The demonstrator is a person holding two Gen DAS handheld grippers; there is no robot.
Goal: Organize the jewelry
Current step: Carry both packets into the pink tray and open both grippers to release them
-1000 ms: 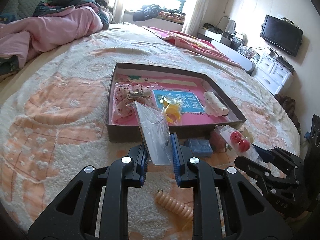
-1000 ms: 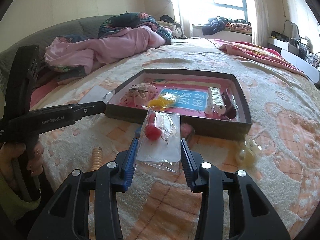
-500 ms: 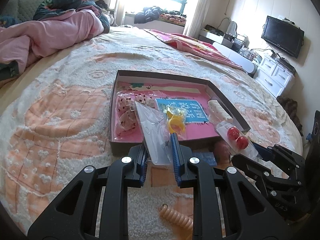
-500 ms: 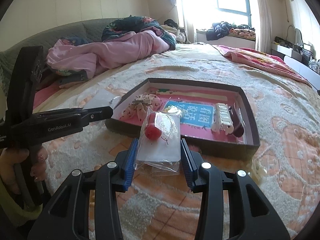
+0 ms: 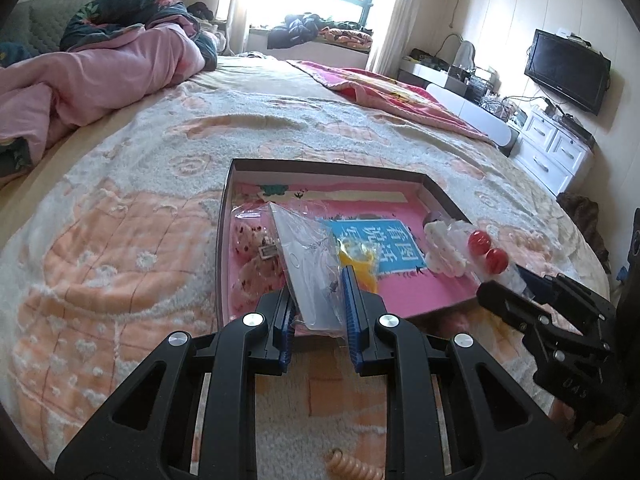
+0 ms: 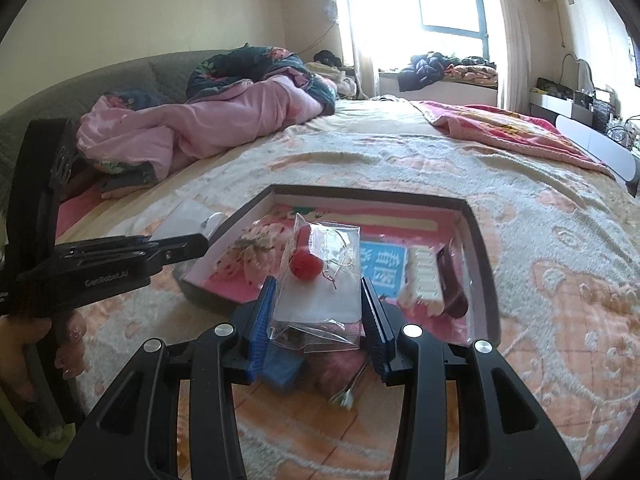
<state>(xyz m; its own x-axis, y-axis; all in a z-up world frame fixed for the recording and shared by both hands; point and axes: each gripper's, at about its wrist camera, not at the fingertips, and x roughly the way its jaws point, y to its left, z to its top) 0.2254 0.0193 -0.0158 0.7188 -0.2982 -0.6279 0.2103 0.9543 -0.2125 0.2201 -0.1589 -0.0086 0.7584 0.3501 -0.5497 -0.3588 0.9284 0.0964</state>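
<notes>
A shallow brown box [image 5: 224, 216] with a pink floor lies on the bed; it also shows in the right wrist view [image 6: 478, 236]. My left gripper [image 5: 318, 304] is shut on a clear bag with a white card [image 5: 304, 264], held over the box's near edge. My right gripper [image 6: 318, 316] is shut on a clear bag with red bead earrings [image 6: 320, 276], also above the near edge; the bag also shows in the left wrist view [image 5: 486, 252]. Inside the box lie a spotted pink bag [image 5: 252, 248], a yellow piece [image 5: 358, 258], a white comb-like clip [image 6: 422, 282] and a blue card [image 5: 380, 244].
In front of the box on the bedspread lie a blue box [image 6: 282, 370], a pink item [image 6: 340, 366] and a peach coil hair tie [image 5: 352, 468]. A clear bag [image 6: 188, 220] lies left of the box. A pink duvet [image 6: 208, 124] is heaped at the far left.
Both grippers have moved forward and up with their bags, from in front of the box to over its near edge. The grips have not changed.
</notes>
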